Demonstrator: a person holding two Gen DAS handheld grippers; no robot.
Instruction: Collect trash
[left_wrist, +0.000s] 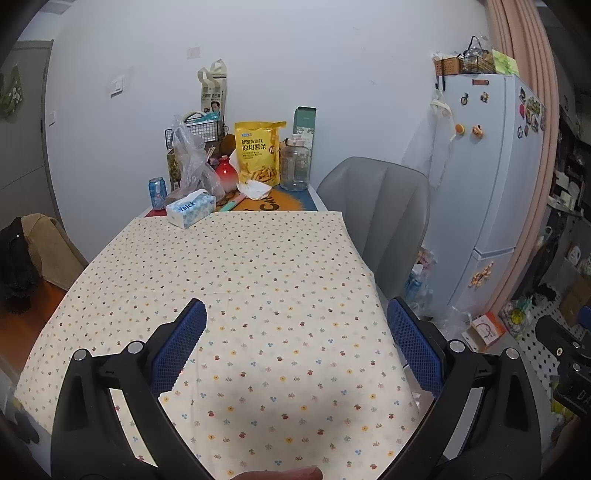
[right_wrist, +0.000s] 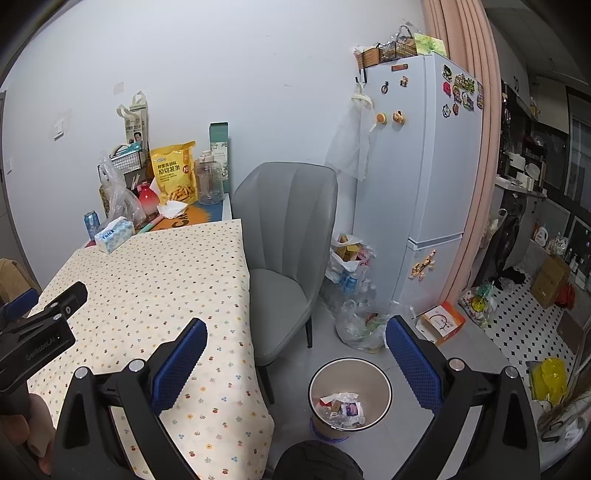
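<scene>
Beside the table's right edge, only the right wrist view shows the bin (right_wrist: 349, 391) holding trash (right_wrist: 341, 405) under the wide-open, empty right gripper (right_wrist: 295, 332), while the left gripper (left_wrist: 297, 314), equally spread and empty, hangs over the tablecloth (left_wrist: 236, 266), chair (right_wrist: 284, 236) nearby.

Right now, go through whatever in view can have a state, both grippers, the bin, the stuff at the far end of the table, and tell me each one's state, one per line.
left gripper: open, empty, over the tablecloth
right gripper: open, empty
trash bin: upright, uncovered, trash at the bottom
tissue box: tissue sticking out on top
yellow snack bag: standing upright
crumpled paper: lying loose before the snack bag
blue can: upright
water jug: upright, capped
</scene>
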